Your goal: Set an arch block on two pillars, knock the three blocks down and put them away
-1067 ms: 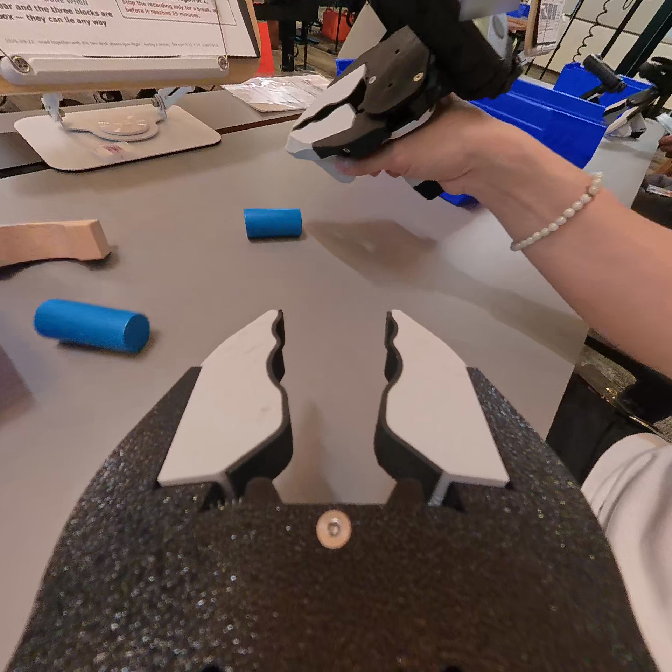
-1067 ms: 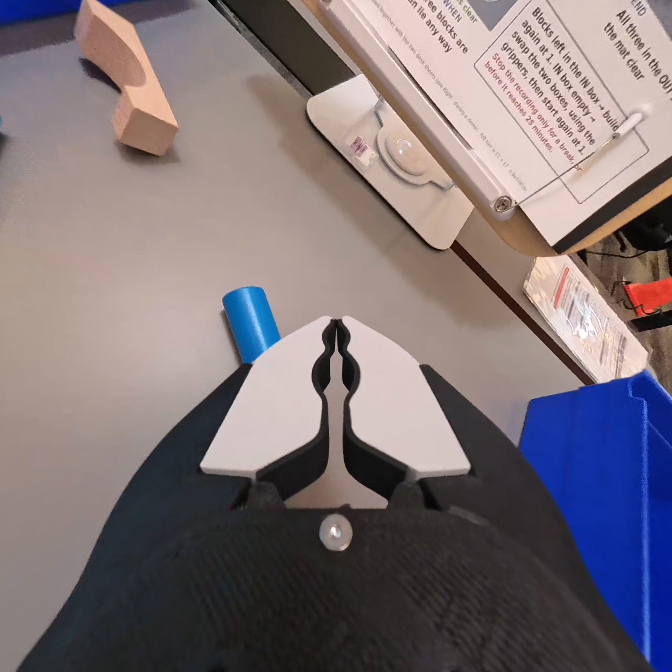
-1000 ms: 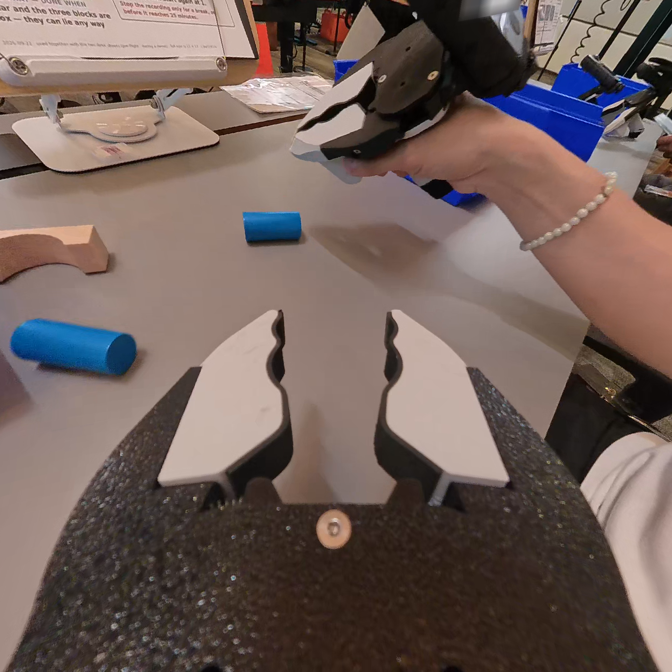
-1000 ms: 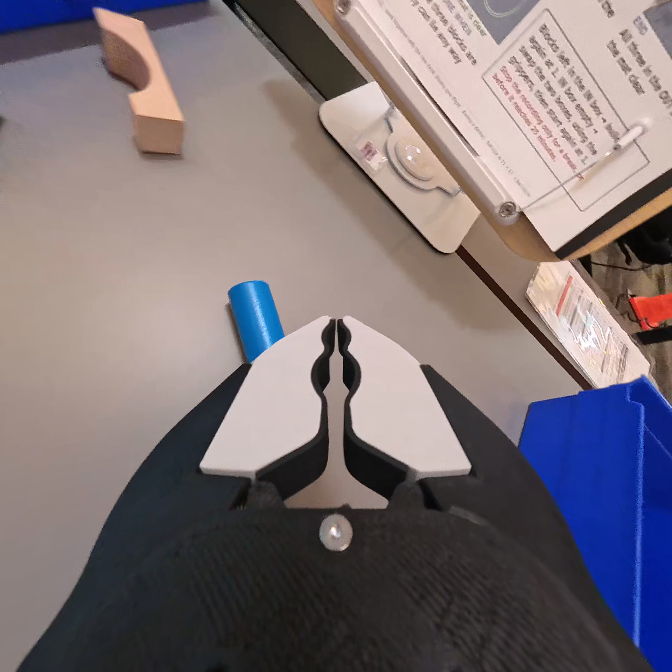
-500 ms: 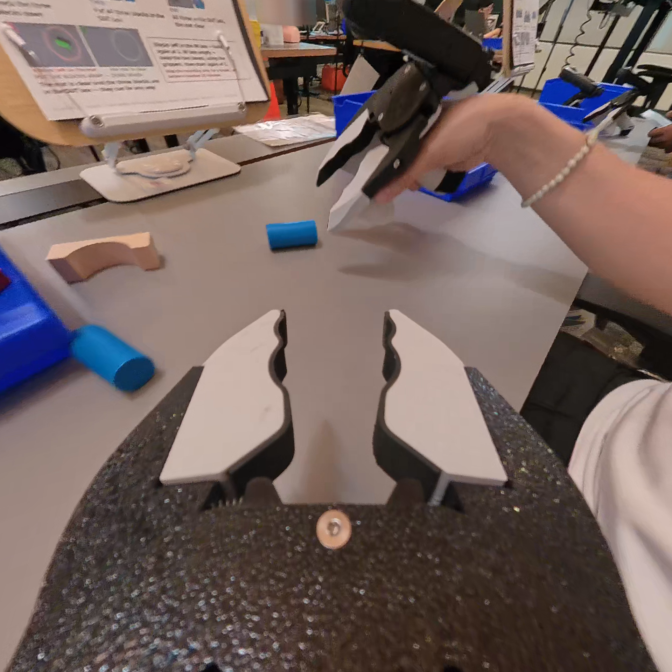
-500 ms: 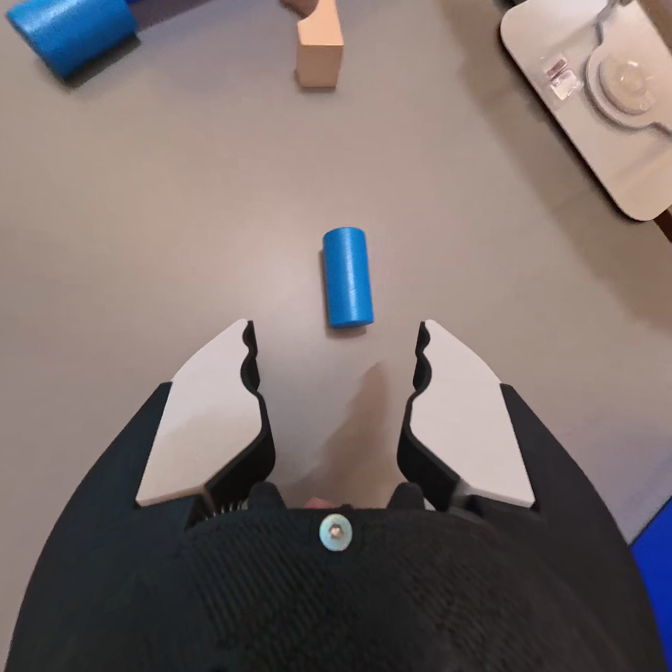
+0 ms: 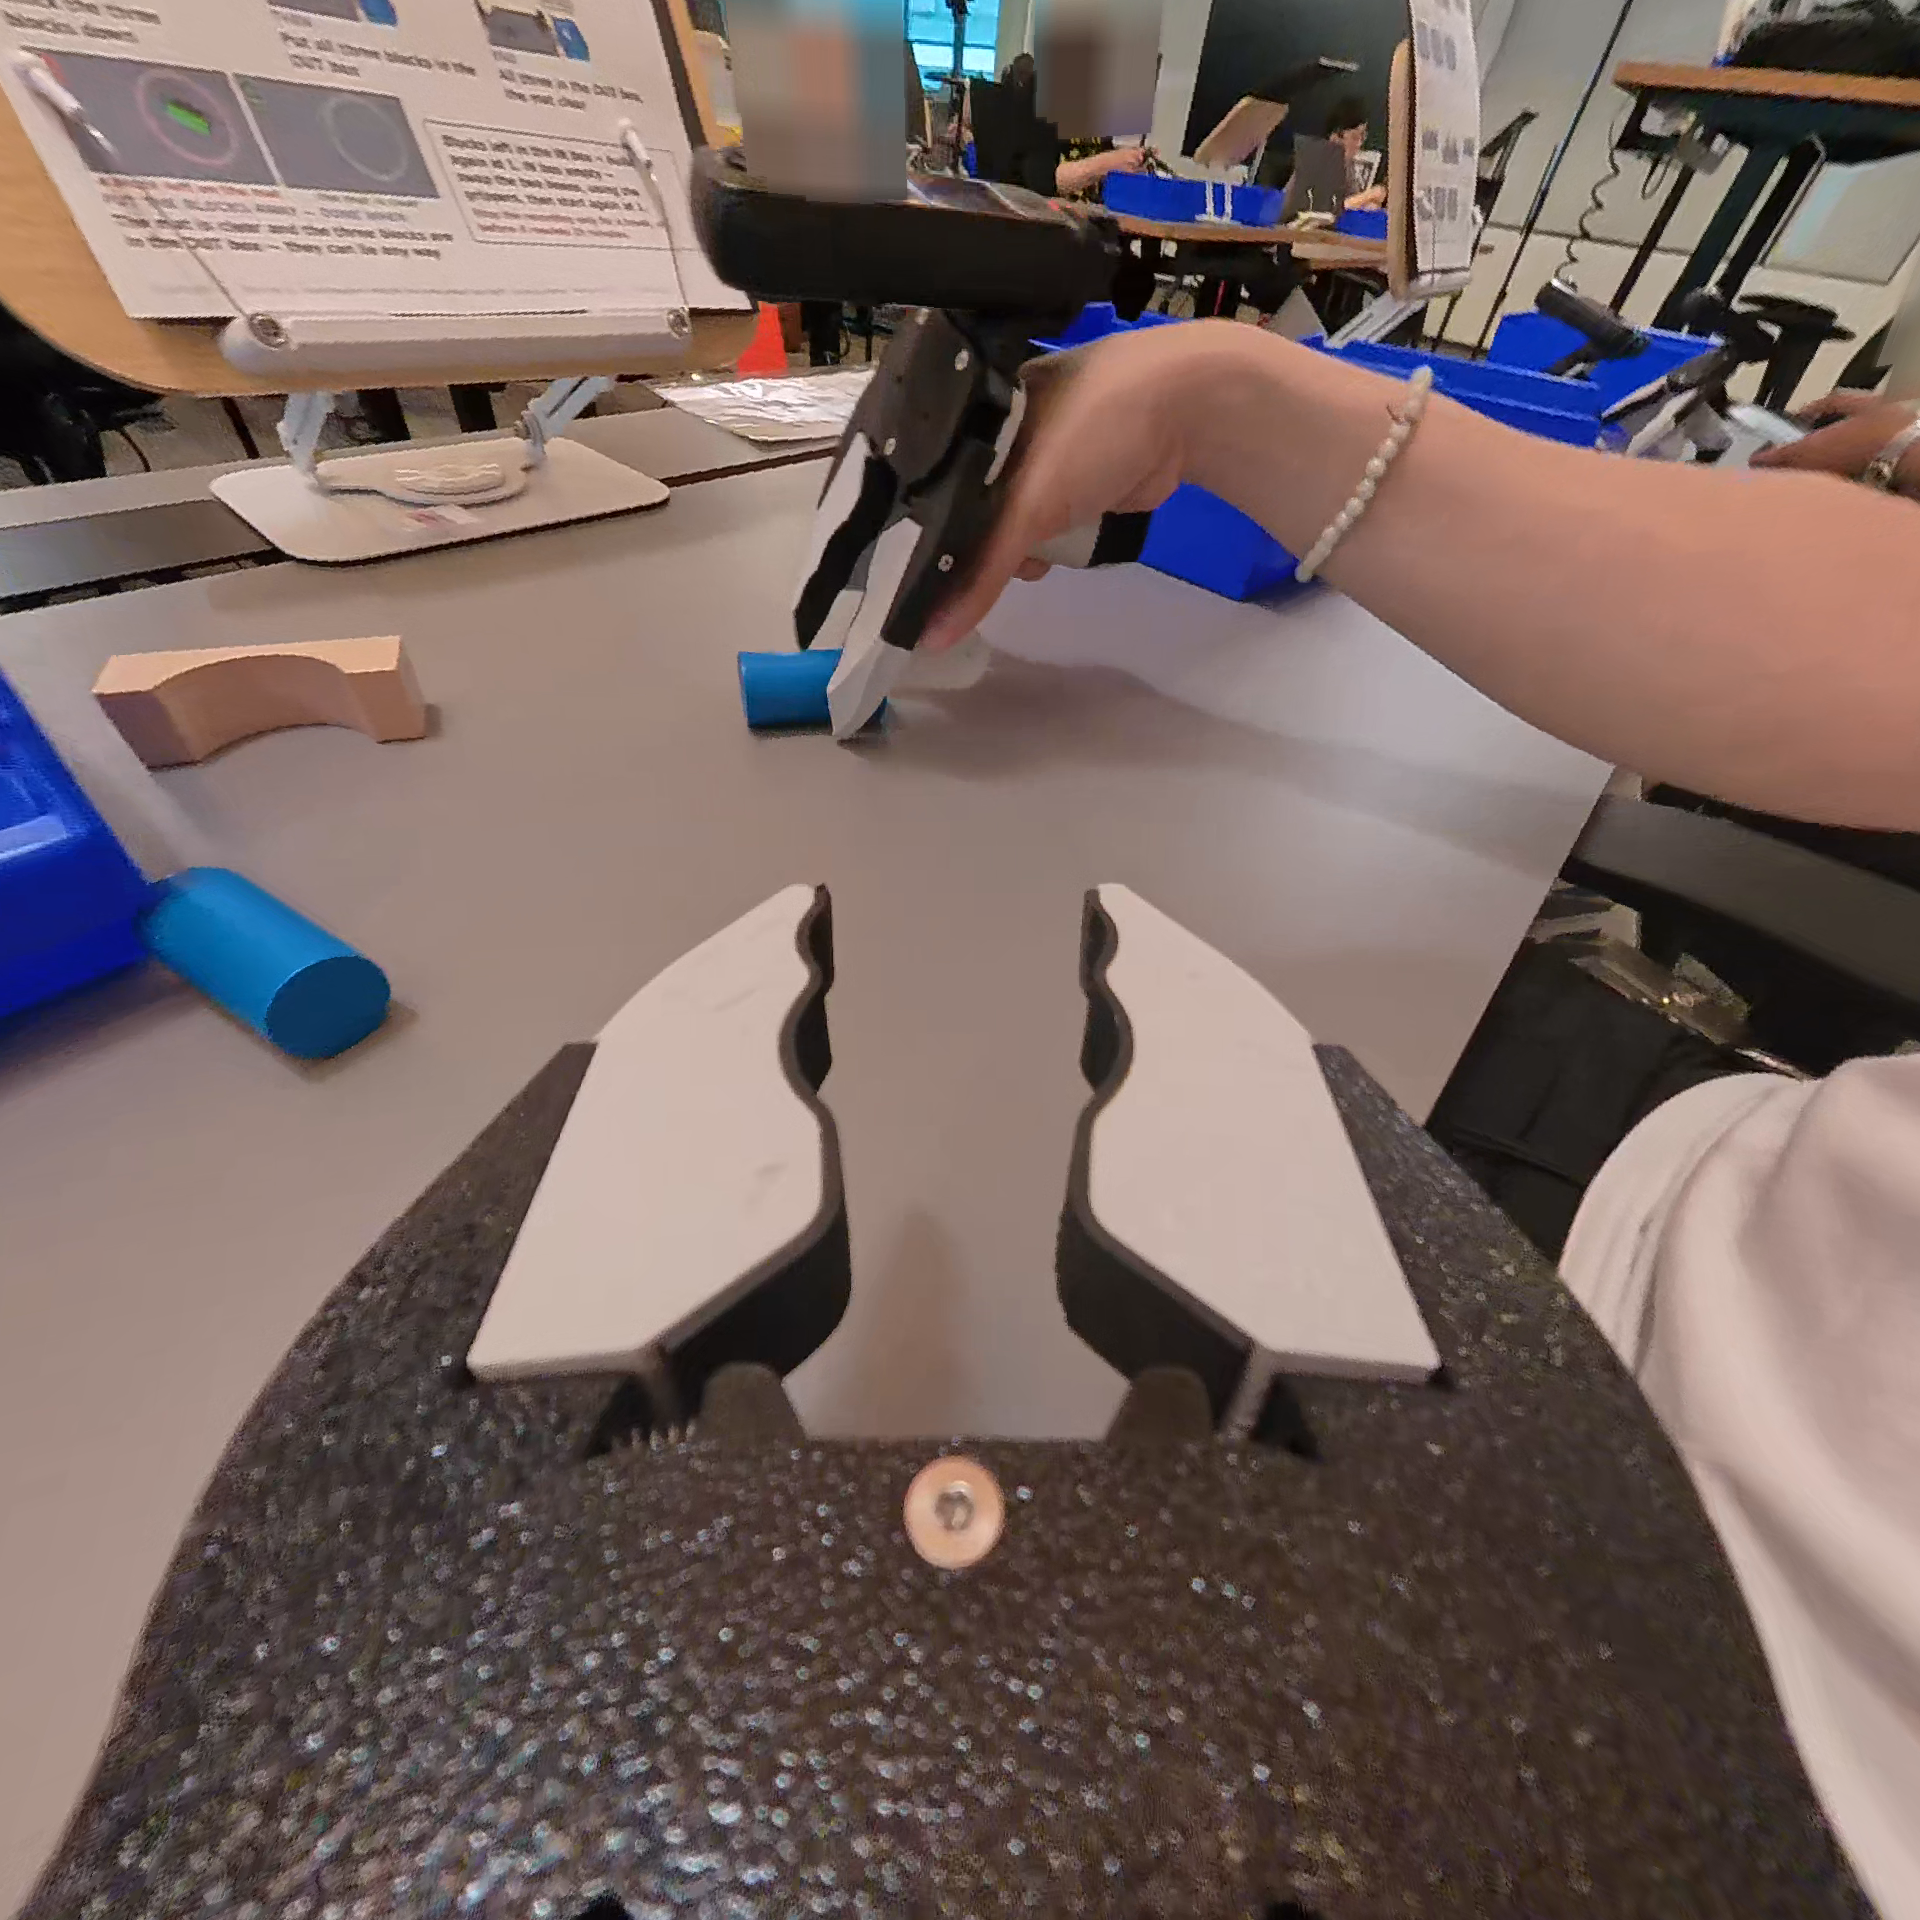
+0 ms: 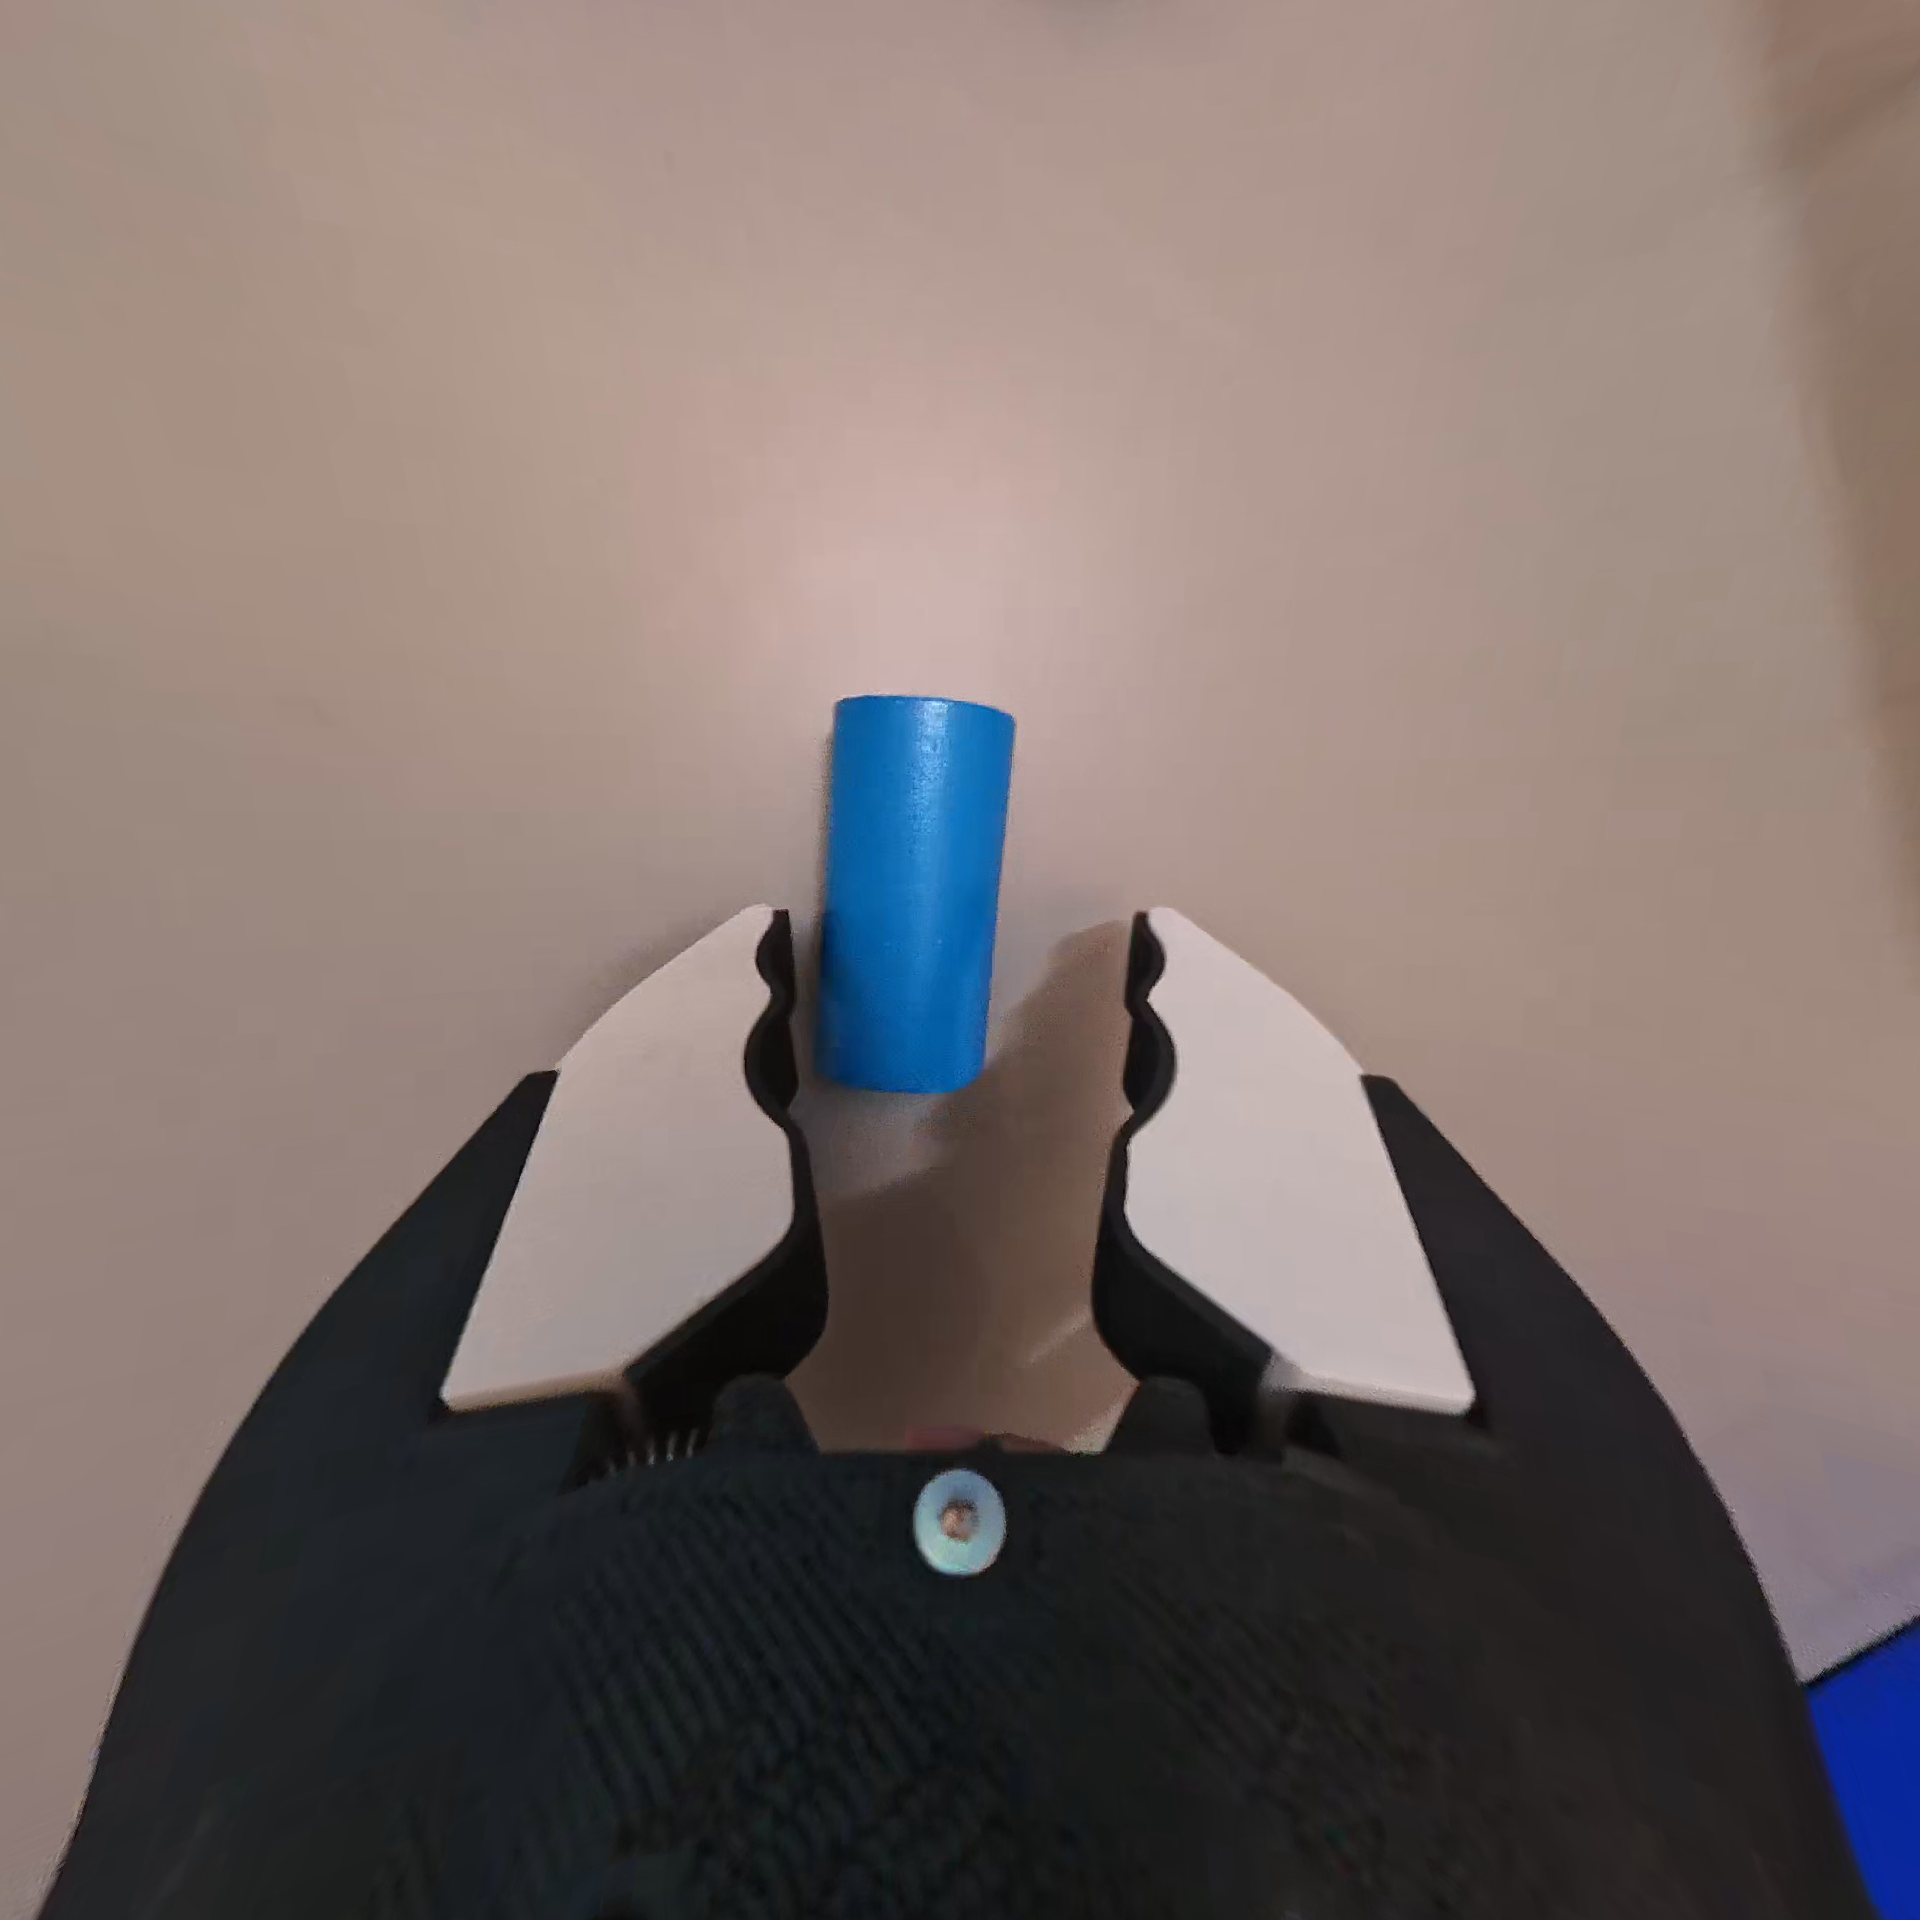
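Your right gripper points down at the grey table, its jaws spread wide around the near end of a short blue cylinder that lies on its side. The cylinder sits off-centre in the gap: its left edge is just beside, perhaps touching, the left finger's dark inner pad, while a clear strip of table separates it from the right finger. The far half of the cylinder reaches out past the fingertips.

From the left wrist view you see the same right gripper tilted steeply, tips down at the table by the short blue cylinder, with your right hand wrapped round its handle.

Your left gripper is held nearer, jaws moderately apart and holding nothing, with only bare table between them. To its left a longer blue cylinder lies on its side, its far end against a blue bin at the left edge. Farther off on the left rests a wooden arch block, curve upward. Beyond it a white stand carries a board with an instruction sheet. Another blue bin sits behind your right wrist.
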Tool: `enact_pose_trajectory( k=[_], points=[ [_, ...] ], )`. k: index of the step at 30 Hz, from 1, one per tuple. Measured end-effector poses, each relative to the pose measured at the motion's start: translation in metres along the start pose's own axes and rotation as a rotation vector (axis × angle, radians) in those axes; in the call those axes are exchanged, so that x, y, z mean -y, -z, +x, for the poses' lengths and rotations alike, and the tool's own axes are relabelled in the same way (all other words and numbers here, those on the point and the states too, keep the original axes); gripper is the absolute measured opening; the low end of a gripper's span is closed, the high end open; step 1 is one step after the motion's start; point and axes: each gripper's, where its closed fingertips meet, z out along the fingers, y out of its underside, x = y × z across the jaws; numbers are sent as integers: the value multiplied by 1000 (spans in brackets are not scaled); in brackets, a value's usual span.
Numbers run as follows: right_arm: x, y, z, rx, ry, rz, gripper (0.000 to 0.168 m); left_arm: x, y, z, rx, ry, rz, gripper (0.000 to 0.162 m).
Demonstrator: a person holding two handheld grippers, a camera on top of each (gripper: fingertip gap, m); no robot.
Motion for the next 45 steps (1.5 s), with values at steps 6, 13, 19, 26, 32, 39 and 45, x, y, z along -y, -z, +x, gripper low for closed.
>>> enact_pose_trajectory(
  k=[6,13,19,26,32,39,45],
  points=[
    [0,-1,-15,68,109,-59,33,-6,-24,23,-82,-12,-30,45],
    [-24,67,30,-13,4,-16,33,-15,-39,43,-125,-71,-99,45],
    [-124,195,156,-284,-421,99,33,-20,-41,47,-118,-125,-125,45],
    [-318,195,203,-436,-826,-63,33,-24,-44,53,-130,-115,-131,44],
    [-365,167,191,-486,-774,-231,34,-23,-51,58,-167,-98,-131,44],
    [-366,164,194,-489,-781,-297,43,-20,-58,64,-201,-88,-119,43],
    [-267,215,185,-608,-671,-55,55,-18,-54,54,-174,-94,-107,43]
  ],
)
